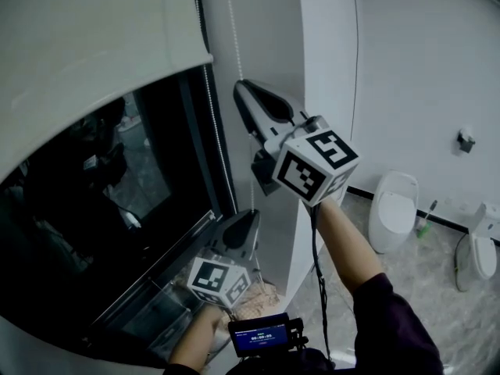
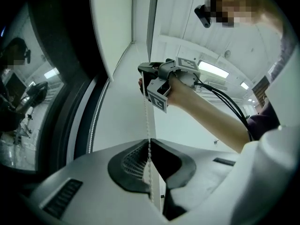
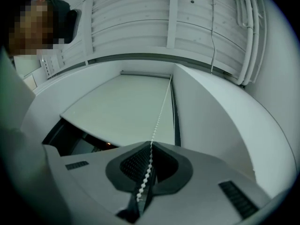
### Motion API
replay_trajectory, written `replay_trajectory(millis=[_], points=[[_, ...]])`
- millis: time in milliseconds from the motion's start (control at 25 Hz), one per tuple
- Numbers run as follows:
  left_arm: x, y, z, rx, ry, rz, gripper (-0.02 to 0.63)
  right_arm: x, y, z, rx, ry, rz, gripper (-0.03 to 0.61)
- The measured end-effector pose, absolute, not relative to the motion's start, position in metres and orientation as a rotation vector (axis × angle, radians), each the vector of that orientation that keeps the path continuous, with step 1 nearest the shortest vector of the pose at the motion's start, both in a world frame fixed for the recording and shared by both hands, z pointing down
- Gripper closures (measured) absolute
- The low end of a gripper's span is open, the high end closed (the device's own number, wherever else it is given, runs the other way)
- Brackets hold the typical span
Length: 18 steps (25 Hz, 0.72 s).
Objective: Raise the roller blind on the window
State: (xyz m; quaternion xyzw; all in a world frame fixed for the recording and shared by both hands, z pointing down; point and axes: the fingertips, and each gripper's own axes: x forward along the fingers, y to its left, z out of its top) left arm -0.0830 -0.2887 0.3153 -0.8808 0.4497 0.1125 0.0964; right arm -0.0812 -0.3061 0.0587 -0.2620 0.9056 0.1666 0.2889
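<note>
Head view: roller blind (image 1: pixel 86 45) fills the 10-11 o'clock corner, bottom bar slanting across, and dark window glass (image 1: pixel 156 170) shows bare below it toward 8 o'clock. The bead chain (image 1: pixel 232 30) drops down the frame just R of the blind's edge. R gripper (image 1: pixel 242 88) sits about centre, tips aimed at 11 o'clock, jaws pinched on the bead chain. Its own view backs that up: pads together w/ the bead chain (image 3: pixel 161 109) threaded between them and running up to 12 o'clock beside the roller blind (image 3: pixel 117 107). L gripper (image 1: pixel 248 216) is lower, at 6 o'clock from the R one, and it's clamped on the same chain. In the left gripper view the jaws are closed on the bead chain (image 2: pixel 148 116), which rises straight to 12 o'clock into the R gripper (image 2: pixel 143 71) above. White floor fixture (image 1: pixel 393 209) at 3-4 o'clock, small lit screen (image 1: pixel 260 336) at 6 o'clock.
</note>
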Motion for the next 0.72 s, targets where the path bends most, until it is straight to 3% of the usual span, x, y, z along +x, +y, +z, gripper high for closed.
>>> replay_trajectory(millis=[560,720], points=[[-0.116,-0.279,0.196,-2.443,1.302,0.539,0.590,-0.067,-0.297,0.113,-0.826,2.478,0.557,0.561],[-0.113,-0.280,0.153,-2.443,1.237,0.585,0.529,-0.068,-0.298,0.167,-0.873,2.553,0.516,0.561]])
